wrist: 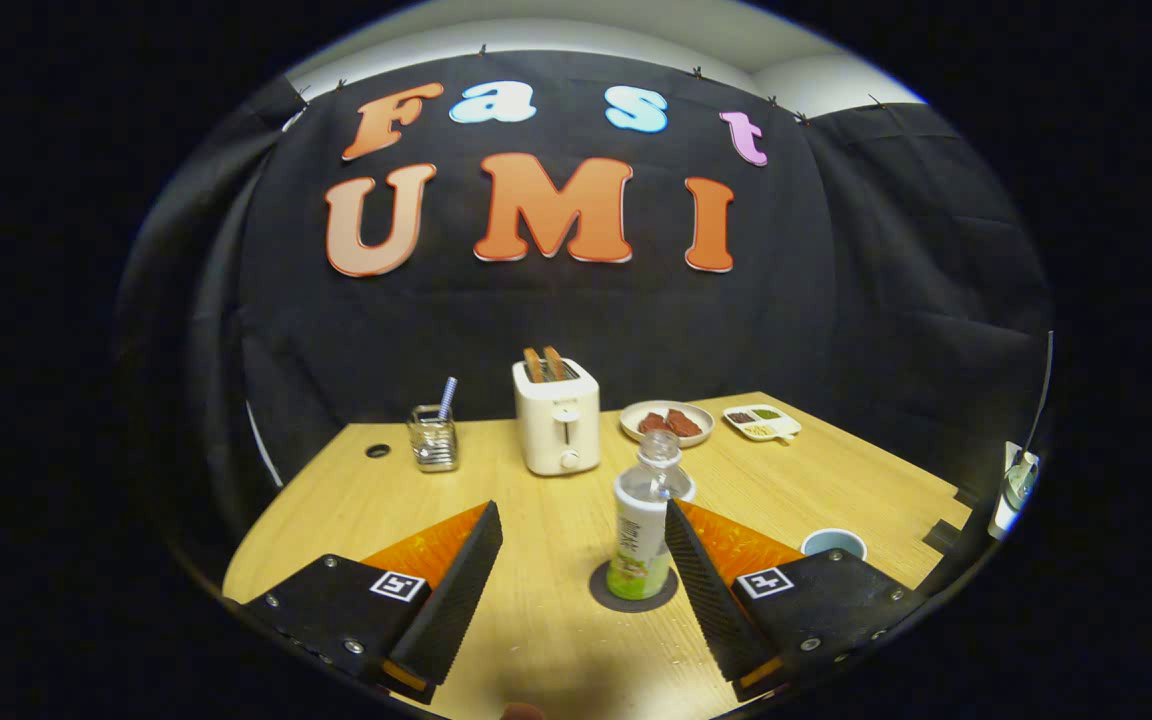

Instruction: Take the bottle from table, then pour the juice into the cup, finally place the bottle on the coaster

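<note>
One bottle (642,525) standing upright on coaster (633,590), long axis vertical, cap off. Claw (576,560) spread wide, pinching nothing. Bottle sits between the fingers, hard against the right finger, well apart from the left; contact cannot be confirmed. Cup (833,543) right of bottle, beyond the right finger. Judged: placement done; withdraw straight back, clear of bottle.

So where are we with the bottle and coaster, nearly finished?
Looks close to done. The bottle stands upright on the dark coaster, uncapped, with only a little juice at the bottom, which fits the pour being over. The claw is open, fingers either side of the bottle, the right one close against it, not clamping. The cup sits beyond the right finger. Only backing away seems left.
</note>
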### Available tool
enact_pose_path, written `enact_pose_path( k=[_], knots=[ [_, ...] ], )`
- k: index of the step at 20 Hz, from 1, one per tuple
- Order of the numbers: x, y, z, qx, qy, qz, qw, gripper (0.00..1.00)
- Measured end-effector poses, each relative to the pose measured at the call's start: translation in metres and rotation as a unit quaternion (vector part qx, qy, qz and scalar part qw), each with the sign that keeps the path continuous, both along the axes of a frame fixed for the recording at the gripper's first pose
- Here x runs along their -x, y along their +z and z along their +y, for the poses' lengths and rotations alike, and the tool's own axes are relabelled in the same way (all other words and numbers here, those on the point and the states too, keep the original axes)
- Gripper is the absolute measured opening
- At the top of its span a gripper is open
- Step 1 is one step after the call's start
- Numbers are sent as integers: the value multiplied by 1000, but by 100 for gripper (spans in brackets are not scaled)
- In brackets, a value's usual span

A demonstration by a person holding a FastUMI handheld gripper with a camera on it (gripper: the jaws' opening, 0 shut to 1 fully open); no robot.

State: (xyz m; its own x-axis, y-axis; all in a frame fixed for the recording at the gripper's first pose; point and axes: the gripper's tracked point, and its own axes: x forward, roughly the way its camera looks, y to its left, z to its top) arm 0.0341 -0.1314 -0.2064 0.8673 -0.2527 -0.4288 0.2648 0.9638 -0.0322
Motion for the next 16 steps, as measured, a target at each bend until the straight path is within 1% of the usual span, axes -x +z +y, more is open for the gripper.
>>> enact_pose_path(
  k=[2, 5, 8, 11, 16],
  knots=[
    [2, 33, 43, -21, 39, -35, 998, 97],
    [11, 72, 85, -20, 71, -71, 995, 97],
    [23, 99, 132, -39, 106, -97, 989, 97],
    [33, 106, 161, -48, 134, -111, 984, 97],
    [37, 101, 177, -31, 150, -112, 982, 97]
  ],
)
